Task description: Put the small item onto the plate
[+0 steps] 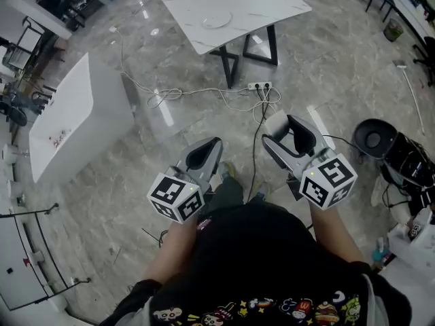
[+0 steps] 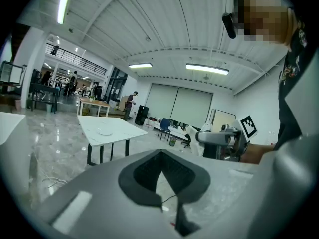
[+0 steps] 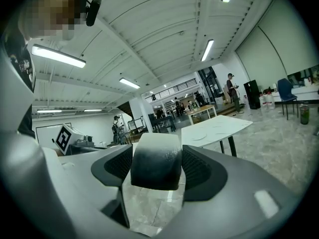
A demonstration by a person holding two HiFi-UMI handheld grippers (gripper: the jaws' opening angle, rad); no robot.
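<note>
My left gripper (image 1: 209,147) hangs low over the marble floor (image 1: 136,182) with its jaws drawn together at the tips and nothing between them. Ahead of it and well apart, across the floor, stands the white table (image 1: 272,2) with the plate (image 1: 217,20) lying on its top, near the middle. My right gripper (image 1: 287,131), held just beside the left one and level with it, is clamped on the small item (image 3: 155,161), a rounded block, pale on top and dark lower down, squeezed between both pads, far from the plate.
</note>
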